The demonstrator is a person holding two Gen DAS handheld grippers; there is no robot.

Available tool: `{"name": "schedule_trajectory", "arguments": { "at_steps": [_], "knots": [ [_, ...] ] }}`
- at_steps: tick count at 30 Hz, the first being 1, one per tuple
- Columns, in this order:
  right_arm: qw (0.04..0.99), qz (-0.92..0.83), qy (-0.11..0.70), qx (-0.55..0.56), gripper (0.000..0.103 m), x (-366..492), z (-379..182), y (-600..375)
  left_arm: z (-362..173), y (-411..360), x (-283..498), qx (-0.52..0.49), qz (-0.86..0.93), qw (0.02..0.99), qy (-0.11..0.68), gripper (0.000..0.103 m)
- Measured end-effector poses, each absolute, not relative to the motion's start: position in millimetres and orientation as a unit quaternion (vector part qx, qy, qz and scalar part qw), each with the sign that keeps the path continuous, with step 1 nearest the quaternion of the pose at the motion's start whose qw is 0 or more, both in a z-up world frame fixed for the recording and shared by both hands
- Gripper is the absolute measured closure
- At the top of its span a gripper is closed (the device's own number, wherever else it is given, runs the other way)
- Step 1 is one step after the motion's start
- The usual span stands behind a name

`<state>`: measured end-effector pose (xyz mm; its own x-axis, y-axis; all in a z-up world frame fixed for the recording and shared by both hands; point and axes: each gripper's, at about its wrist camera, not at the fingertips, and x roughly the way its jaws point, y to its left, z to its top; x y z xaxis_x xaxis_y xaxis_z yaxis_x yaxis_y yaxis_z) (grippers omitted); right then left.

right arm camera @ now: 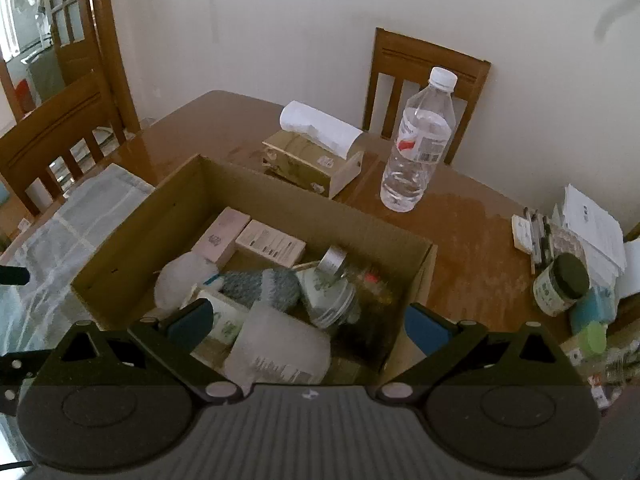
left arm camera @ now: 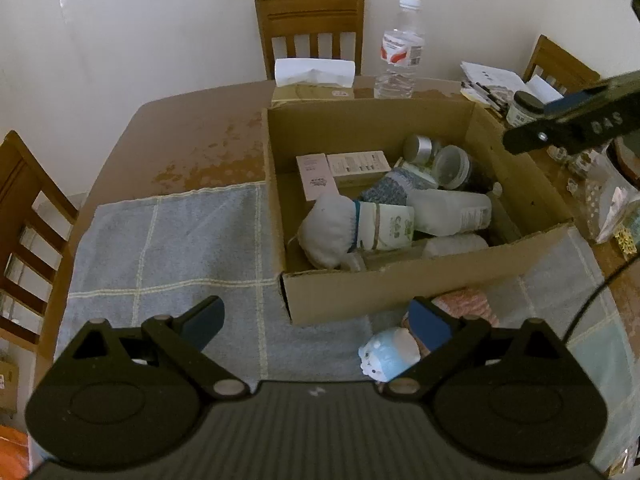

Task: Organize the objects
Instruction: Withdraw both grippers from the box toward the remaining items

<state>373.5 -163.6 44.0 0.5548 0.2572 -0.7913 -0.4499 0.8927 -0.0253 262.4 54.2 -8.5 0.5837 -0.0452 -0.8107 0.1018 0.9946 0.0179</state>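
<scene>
Towel: grey-blue checked towel (left arm camera: 168,240) lies flat on the brown table (left arm camera: 192,132), left of the box; its right part runs under the box's near corner
Left gripper: left gripper (left arm camera: 316,322) hangs above the towel in front of the box; jaws spread wide, nothing between them
Small items outside the box: a light-blue and white sock bundle (left arm camera: 390,354) lies on the towel just beside the left gripper's right finger; a pink striped bundle (left arm camera: 466,304) lies behind it, close to the box's front wall
Cardboard box: open cardboard box (left arm camera: 400,288) sits mid-table; inside, two small pale cartons (left arm camera: 358,162) at the back left, a white sock bundle with paper band (left arm camera: 352,228) in front, a grey-blue knitted roll (right arm camera: 260,284), a frosted plastic bottle (left arm camera: 450,210) on its side, a silver tin (left arm camera: 418,146) and a clear lidded jar (left arm camera: 452,166) at the back right
Right gripper: right gripper (right arm camera: 306,322) hovers over the box's near right part, above the frosted bottle; jaws wide apart, empty
Behind the box: tissue box (left arm camera: 314,80) just beyond the back wall; clear water bottle (left arm camera: 400,52) upright to its right; wooden chair (left arm camera: 310,28) against the wall
Right edge: dark-lidded jar (right arm camera: 562,284), papers (right arm camera: 592,224) and pens, well apart from the box
</scene>
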Motion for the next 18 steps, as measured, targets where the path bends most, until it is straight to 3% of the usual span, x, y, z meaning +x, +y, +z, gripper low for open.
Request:
{"name": "schedule_trajectory", "arguments": {
  "at_steps": [18],
  "knots": [
    [0.867, 0.181, 0.458, -0.078, 0.000, 280, -3, -141, -48, 89, 253, 0.012, -0.015, 0.886, 0.464, 0.004]
  ]
}}
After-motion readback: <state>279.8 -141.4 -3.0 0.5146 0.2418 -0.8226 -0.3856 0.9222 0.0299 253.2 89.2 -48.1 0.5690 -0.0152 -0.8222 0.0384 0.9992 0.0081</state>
